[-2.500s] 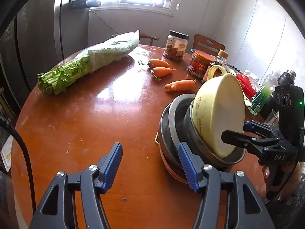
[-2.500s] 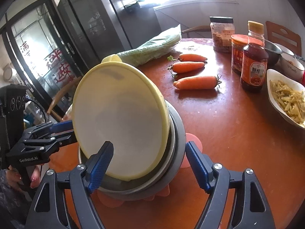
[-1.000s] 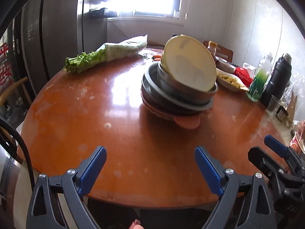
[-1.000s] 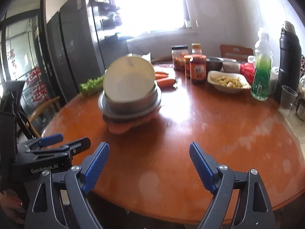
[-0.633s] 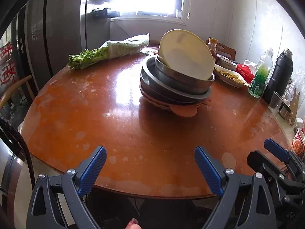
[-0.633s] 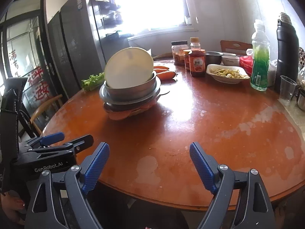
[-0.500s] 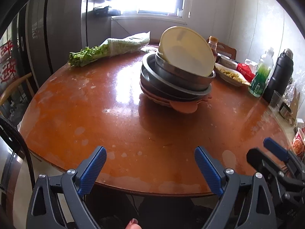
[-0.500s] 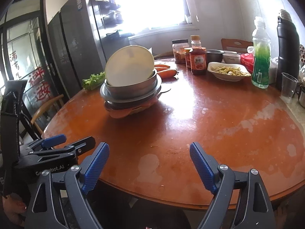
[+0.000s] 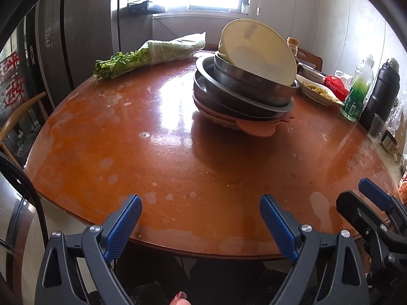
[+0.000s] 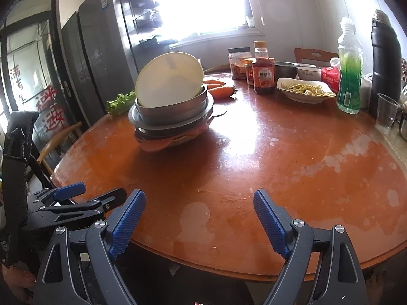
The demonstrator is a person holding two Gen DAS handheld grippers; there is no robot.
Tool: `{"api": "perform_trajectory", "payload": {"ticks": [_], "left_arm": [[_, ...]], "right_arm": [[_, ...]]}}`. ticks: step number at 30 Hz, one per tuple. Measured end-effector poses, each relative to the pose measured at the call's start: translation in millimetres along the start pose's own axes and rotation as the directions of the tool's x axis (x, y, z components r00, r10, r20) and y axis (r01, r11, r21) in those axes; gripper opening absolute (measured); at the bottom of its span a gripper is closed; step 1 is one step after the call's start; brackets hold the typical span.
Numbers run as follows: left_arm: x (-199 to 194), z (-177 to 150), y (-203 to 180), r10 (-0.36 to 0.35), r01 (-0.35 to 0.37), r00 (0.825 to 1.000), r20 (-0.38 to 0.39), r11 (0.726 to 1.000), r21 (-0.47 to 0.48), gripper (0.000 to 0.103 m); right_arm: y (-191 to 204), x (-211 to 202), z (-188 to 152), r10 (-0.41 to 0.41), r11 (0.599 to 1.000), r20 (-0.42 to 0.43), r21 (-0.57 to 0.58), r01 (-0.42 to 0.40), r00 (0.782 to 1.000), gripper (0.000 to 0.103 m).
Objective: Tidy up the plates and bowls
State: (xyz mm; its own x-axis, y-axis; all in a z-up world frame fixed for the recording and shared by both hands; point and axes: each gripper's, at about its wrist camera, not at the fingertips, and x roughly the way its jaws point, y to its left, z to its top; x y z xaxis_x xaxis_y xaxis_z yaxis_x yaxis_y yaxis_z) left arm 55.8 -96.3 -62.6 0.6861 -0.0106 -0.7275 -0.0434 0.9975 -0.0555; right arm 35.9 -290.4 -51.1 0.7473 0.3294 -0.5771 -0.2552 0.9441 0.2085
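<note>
Bowls and plates form one stack [image 9: 244,96] on the round wooden bench [image 9: 157,152], toward its far side in the left wrist view. At the bottom sits an orange-pink plate [image 9: 257,128] with a tab-shaped lip facing the camera. Above it lie grey metal plates and a metal bowl [image 9: 254,86]. A yellow bowl [image 9: 257,50] rests on top, tilted steeply on its edge inside the metal bowl, its opening turned toward the camera. The left claw [image 9: 201,218] hangs over the near rim of the bench, jaws wide, nothing between the blue pads. It is well apart from the stack. A bundle of leafy greens [image 9: 150,56] in clear wrap lies at the far left of the bench. A green bottle [image 9: 357,91] and a black flask [image 9: 381,94] stand at the right edge. Part of the right claw [image 9: 374,200] shows at the lower right.

Right wrist view: the same stack [image 10: 173,111] stands left of centre, the yellow bowl [image 10: 169,78] leaning in the metal bowl [image 10: 173,106]. The right claw [image 10: 199,213] is over the near rim of the bench [image 10: 267,157], jaws wide and empty, well apart from the stack. Carrots [image 10: 221,90] lie just behind the stack. A sauce bottle [image 10: 263,70], jars and a white dish of food [image 10: 304,90] stand further right, with a clear plastic cup [image 10: 386,111] near the edge. The left claw [image 10: 84,193] shows at the lower left, also open.
</note>
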Motion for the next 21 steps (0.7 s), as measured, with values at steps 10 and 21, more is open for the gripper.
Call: {"api": "perform_trajectory", "payload": {"ticks": [10,21], "left_arm": [[1.6,-0.7,2.4,0.010,-0.010,1.000,-0.003,1.000,-0.002,0.094],[1.2,-2.0,2.8,0.014,-0.014,1.000,-0.002,1.000,0.005,0.094]], "right_arm": [[1.0,4.2,-0.9,0.008,1.000,-0.013,-0.004,-0.008,1.000,0.088],[0.6,6.8,-2.2,0.005,1.000,-0.025,-0.001,-0.005,1.000,0.088]]}}
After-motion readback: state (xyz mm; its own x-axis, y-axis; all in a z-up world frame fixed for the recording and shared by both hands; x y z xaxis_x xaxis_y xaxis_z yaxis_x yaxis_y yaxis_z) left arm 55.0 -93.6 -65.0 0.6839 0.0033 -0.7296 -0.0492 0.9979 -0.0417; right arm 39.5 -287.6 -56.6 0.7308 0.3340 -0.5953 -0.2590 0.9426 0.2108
